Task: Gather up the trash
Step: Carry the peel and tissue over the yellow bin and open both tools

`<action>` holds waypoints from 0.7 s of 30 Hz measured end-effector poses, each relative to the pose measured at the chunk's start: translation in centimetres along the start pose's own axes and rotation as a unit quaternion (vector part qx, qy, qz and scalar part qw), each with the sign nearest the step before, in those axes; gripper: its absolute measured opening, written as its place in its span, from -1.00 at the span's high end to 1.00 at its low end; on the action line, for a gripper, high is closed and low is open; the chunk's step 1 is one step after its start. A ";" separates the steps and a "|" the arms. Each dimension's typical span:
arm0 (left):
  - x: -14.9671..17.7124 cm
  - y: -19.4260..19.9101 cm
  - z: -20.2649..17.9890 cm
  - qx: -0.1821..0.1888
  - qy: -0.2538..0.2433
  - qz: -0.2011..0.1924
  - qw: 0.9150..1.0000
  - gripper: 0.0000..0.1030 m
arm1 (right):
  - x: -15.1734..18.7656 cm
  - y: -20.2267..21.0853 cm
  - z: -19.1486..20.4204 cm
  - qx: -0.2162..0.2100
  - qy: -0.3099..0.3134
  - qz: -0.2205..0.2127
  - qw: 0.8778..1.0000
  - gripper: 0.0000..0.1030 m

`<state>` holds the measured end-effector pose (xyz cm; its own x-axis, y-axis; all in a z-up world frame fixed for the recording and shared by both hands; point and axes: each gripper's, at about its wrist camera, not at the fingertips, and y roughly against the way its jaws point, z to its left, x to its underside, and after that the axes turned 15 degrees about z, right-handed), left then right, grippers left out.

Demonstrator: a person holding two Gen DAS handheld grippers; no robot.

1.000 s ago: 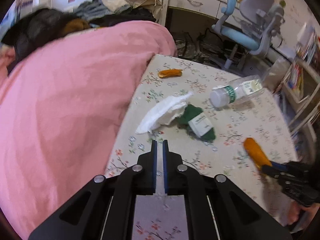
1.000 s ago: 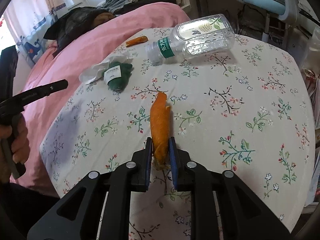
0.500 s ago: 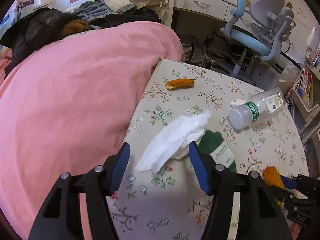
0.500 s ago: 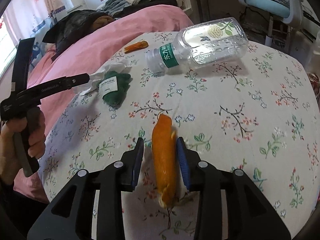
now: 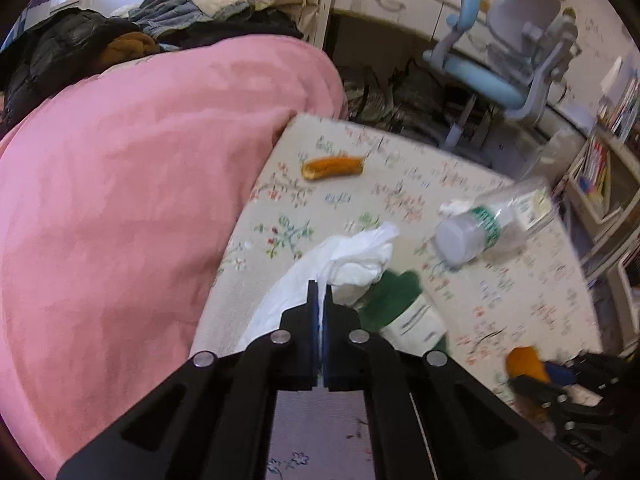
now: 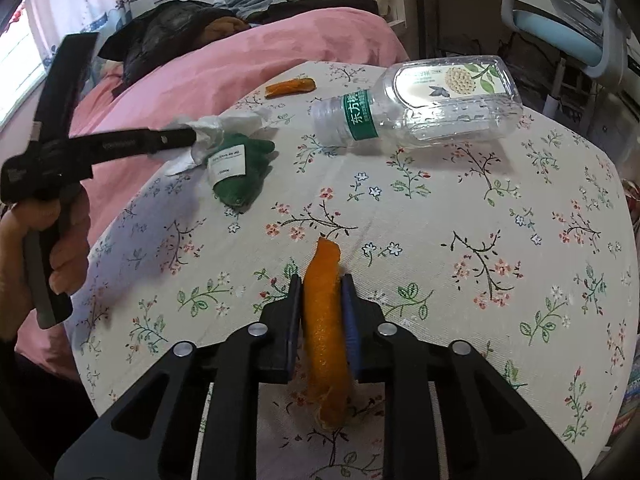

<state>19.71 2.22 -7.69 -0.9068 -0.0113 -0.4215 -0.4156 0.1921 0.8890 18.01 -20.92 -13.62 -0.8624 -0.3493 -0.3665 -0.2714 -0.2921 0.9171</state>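
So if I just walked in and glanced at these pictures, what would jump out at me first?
Probably the orange peel gripped between the jaws of the right gripper, low in the middle of the flowered tablecloth. Next, the left gripper, jaws closed on a crumpled white tissue beside a green packet. Behind them a clear plastic bottle lies on its side, with a big pink blanket along the table's left.

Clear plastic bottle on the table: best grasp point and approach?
Grip the plastic bottle at its green-banded neck, the narrowest part. It lies on its side, cap end toward the green packet, so come from above, jaws across the neck; the wide body looks likelier to slip.
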 end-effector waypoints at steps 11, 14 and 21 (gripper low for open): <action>2.8 6.7 -0.9 0.063 0.007 -0.052 0.997 0.97 | 1.1 3.4 1.3 -0.030 -0.004 -0.035 0.999 0.68; 4.6 8.3 -1.5 0.070 0.003 -0.062 0.996 0.97 | 1.7 4.9 2.1 -0.041 -0.002 -0.050 0.998 0.68; 9.0 10.7 -3.0 0.069 -0.011 -0.070 0.995 0.97 | 6.1 7.8 4.9 -0.074 -0.001 -0.072 0.995 0.68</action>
<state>6.92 1.27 -1.48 -0.8383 -0.0256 -0.5446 -0.5224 0.3233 0.7890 8.49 -20.94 -7.89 -0.8192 -0.2932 -0.4929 -0.3273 -0.4668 0.8216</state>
